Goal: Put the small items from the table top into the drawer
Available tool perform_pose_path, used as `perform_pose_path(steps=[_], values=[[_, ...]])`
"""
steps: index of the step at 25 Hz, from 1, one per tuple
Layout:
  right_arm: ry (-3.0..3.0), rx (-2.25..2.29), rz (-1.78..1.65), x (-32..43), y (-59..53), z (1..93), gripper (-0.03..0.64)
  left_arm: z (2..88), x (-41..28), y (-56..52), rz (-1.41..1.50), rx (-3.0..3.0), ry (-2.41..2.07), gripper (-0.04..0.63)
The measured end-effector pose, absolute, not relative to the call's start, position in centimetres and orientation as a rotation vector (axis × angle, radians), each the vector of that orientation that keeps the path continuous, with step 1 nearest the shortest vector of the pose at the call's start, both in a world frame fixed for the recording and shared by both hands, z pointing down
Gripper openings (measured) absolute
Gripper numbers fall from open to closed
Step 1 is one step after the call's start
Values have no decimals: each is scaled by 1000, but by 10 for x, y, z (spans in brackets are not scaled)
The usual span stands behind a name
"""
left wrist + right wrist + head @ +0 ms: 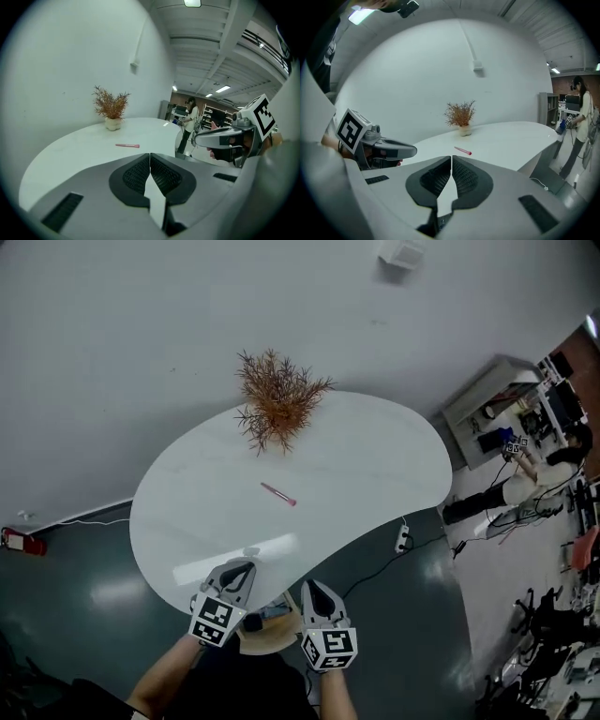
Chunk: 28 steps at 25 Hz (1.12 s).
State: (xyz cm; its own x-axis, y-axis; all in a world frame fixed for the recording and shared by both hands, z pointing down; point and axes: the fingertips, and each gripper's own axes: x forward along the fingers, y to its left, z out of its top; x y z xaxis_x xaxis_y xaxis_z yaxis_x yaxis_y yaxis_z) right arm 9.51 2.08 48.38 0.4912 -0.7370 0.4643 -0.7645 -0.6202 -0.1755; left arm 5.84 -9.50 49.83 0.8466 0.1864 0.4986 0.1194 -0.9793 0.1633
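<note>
Head view: a slim pink stick (278, 494) lies mid-frame on the glossy white kidney-shaped table (375, 465), below a dried brown plant (277, 409). At bottom centre, the left gripper (241, 568) and right gripper (315, 589) hover, jaws pressed together, empty.

A dried brown plant (277, 409) stands upright in a pale pot (113, 123). Down and right of the plant a white power strip (402, 539) lies on the dark floor (94, 587), with a person (525, 486) farther right. Far left of the plant lies a red object (21, 541).
</note>
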Motion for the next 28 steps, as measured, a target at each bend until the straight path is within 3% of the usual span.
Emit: perform_pose_path(steps=[15,28], values=[[-1619,2419,764,125,-71,500,31,519,49,-166,741,2822,-136,20],[-1911,2045,735,183,-71,532,29,548,77,-139,708,2680,-560,20]])
